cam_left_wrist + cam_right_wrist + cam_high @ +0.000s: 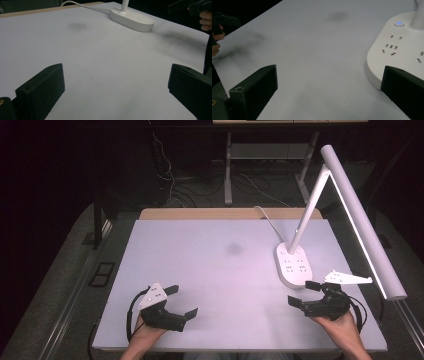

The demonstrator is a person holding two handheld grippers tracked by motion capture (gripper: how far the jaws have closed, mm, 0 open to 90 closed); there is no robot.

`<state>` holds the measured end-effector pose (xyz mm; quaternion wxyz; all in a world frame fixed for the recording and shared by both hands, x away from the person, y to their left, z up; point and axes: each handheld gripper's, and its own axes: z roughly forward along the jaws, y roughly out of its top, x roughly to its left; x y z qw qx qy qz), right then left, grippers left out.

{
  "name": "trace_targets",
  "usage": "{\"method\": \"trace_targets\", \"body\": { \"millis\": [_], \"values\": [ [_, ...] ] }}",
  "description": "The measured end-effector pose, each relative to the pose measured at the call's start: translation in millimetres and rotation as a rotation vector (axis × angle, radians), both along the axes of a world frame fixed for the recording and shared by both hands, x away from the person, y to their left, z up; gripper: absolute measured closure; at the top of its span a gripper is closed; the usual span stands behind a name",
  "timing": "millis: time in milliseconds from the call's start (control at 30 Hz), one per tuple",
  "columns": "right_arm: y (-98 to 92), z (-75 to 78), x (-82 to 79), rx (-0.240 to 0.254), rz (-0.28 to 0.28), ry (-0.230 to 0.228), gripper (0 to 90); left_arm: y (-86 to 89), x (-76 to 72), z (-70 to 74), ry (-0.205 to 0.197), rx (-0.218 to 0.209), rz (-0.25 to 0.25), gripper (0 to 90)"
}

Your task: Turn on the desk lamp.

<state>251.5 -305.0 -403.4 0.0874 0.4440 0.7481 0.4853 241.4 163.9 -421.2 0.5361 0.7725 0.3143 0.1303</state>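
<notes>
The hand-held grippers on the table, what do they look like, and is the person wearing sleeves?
Both are black, each with two flat, blocky jaws. The left hand-held gripper and the right hand-held gripper each carry a pale grey three-cornered plate on top, and a black cable loops from each. Forearms enter bare from the bottom edge; no sleeves or gloves show.

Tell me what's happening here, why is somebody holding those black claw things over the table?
A person sits at a pale grey table holding a black two-jaw gripper in each hand. The left gripper and the right gripper are both open and hold nothing. The right one sits close to the base of a white desk lamp, which has sockets in its base and a small blue light on it. Nothing is being picked up at this moment.
</notes>
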Motion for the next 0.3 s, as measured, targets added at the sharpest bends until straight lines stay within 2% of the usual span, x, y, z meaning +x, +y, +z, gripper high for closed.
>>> {"method": "trace_targets", "body": {
  "millis": [300],
  "values": [
    [8.3,-17.4,-7.9,0.006,0.034,-0.015,0.2,0.1,1.4,-0.4,0.002,0.002,-0.004,0.0]
  ]
}}
